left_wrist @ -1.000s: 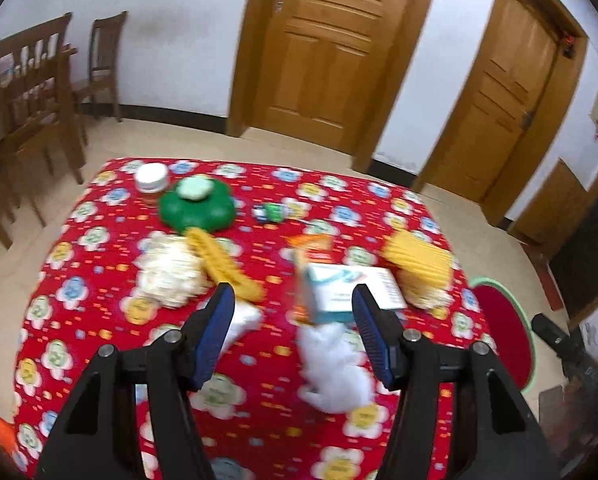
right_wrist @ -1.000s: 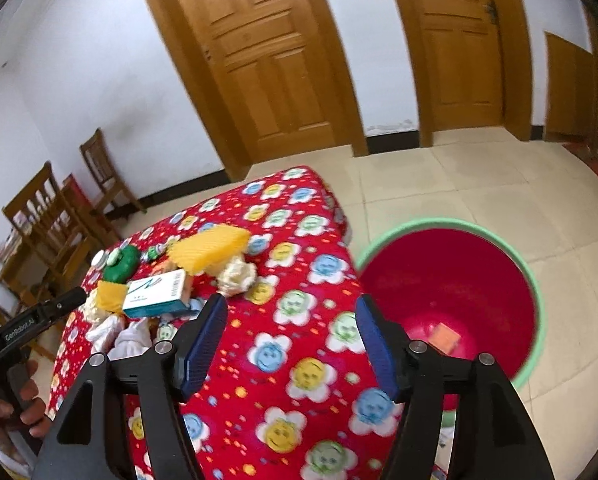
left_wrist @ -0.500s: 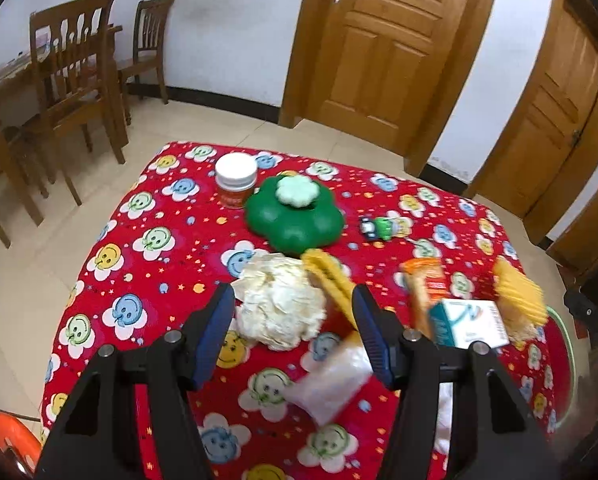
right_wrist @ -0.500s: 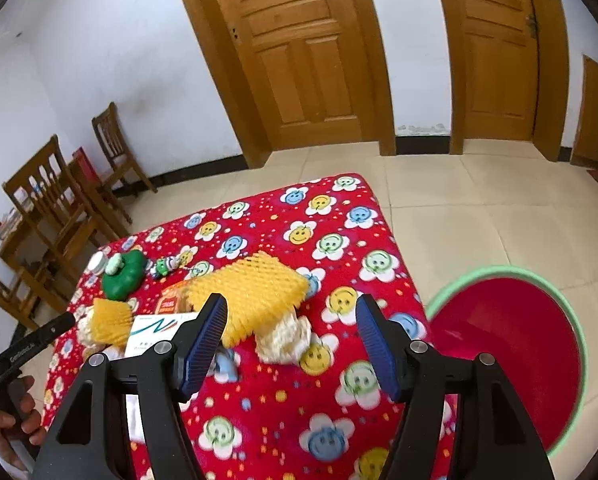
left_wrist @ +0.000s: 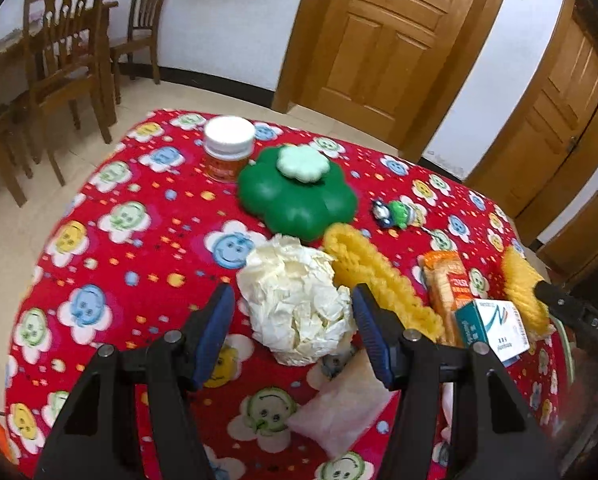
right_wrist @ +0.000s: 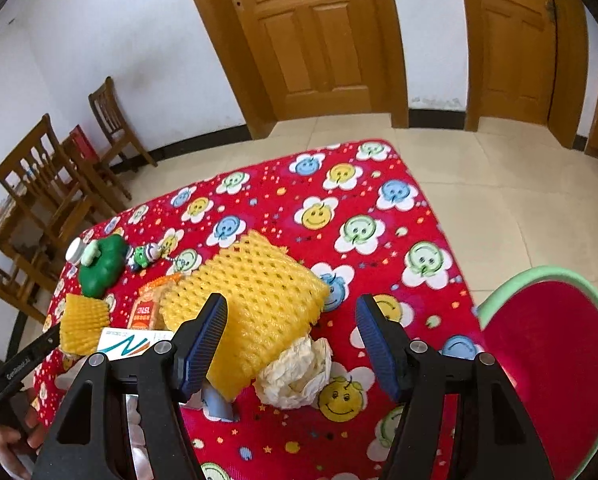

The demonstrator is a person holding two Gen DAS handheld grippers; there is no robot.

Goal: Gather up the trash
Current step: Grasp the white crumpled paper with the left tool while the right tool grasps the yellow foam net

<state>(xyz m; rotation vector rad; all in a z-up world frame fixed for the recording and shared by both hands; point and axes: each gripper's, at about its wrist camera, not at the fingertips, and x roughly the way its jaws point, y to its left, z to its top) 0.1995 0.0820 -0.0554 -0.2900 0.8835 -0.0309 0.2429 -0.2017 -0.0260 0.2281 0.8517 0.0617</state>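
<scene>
My left gripper [left_wrist: 293, 318] is open, its jaws either side of a crumpled cream paper ball [left_wrist: 297, 300] on the red flowered tablecloth [left_wrist: 111, 264]. Beside the ball lie a yellow foam net [left_wrist: 379, 280], an orange snack packet [left_wrist: 447, 284], a white-teal box [left_wrist: 493, 328] and a clear plastic bag [left_wrist: 343, 404]. My right gripper [right_wrist: 291, 344] is open above a large yellow foam net [right_wrist: 247, 296] and a smaller crumpled paper ball [right_wrist: 299, 368]. The red bin with a green rim [right_wrist: 555, 352] stands on the floor to the right.
A green flower-shaped container [left_wrist: 299, 196], a white-lidded jar [left_wrist: 229, 148] and a small toy figure [left_wrist: 395, 212] sit at the table's far side. Wooden chairs [left_wrist: 67, 52] stand to the left. Wooden doors [right_wrist: 315, 40] are behind.
My left gripper has swung left and closed in on the cream paper ball. My right gripper has turned from the bin toward the table, over the yellow net and small paper ball.
</scene>
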